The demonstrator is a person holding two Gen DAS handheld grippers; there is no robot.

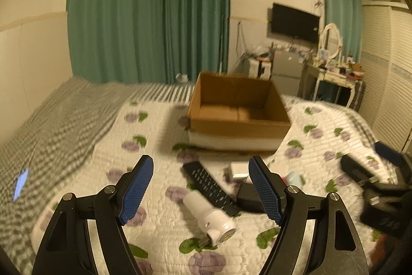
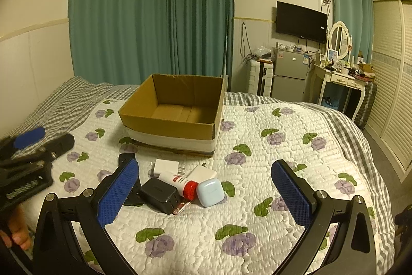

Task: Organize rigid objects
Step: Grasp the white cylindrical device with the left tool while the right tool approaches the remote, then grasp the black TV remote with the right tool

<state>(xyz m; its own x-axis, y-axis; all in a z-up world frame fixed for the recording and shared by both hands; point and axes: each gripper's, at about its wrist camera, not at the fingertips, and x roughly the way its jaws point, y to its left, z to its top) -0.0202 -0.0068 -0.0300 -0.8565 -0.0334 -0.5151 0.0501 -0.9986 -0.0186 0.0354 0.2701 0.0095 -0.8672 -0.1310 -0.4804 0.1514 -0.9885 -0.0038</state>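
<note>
Both hand-held grippers hover over the bed (image 2: 257, 120), jaws spread, nothing between them. Left hand-held gripper (image 1: 200, 187) frames a black remote (image 1: 209, 187) and white cylinder (image 1: 208, 215) lying just beyond its tips. Right hand-held gripper (image 2: 203, 187) faces the clutter: black charger (image 2: 159, 193), red-capped tube (image 2: 180, 183), blue earbud case (image 2: 209, 191). Empty cardboard box (image 2: 175, 128) sits farther back.

Quilt (image 2: 257, 120): white, purple flowers, green leaves
Box (image 2: 167, 124): brown cardboard
Curtains (image 2: 144, 17): teal
Earbud case (image 2: 209, 192): pale blue
Charger (image 2: 158, 193): black
</note>
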